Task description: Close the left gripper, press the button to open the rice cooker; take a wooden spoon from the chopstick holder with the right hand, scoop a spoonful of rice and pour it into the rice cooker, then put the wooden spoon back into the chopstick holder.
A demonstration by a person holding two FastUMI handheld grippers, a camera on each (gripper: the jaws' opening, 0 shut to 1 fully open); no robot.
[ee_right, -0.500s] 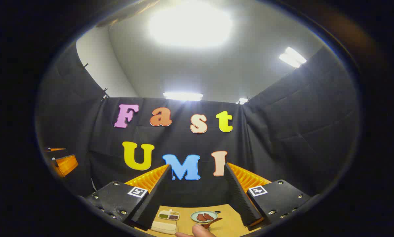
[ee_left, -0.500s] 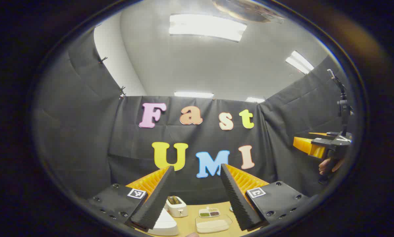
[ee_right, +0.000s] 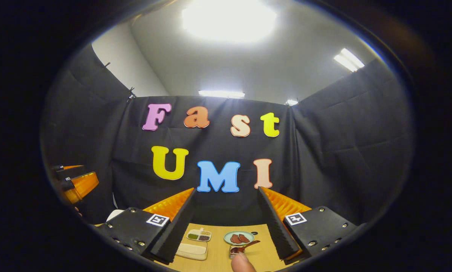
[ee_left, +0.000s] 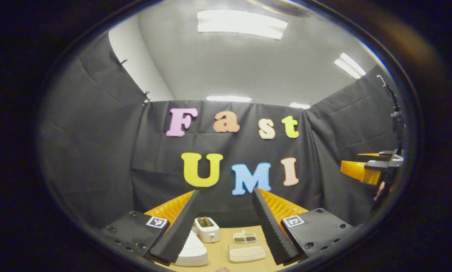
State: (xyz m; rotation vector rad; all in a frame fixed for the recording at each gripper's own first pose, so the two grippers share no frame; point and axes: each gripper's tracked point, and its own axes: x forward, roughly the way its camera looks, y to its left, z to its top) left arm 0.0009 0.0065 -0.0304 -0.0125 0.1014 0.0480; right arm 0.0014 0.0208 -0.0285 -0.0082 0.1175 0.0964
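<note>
Rice cooker point(ee_left: 191, 251), white with its lid down, sits on the table point(ee_left: 220, 252) just below the left claw point(ee_left: 226, 223), whose fingers are spread wide, grasping nothing. Wooden spoon point(ee_right: 245, 247) lies below the right claw point(ee_right: 226, 223), likewise released, near a plate point(ee_right: 239, 237).

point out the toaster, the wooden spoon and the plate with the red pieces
toaster point(ee_left: 207, 229), left gripper view, on its white front face
wooden spoon point(ee_right: 245, 248), right gripper view, on the handle near the bowl
plate point(ee_right: 228, 235), right gripper view, on its bare left rim
</note>
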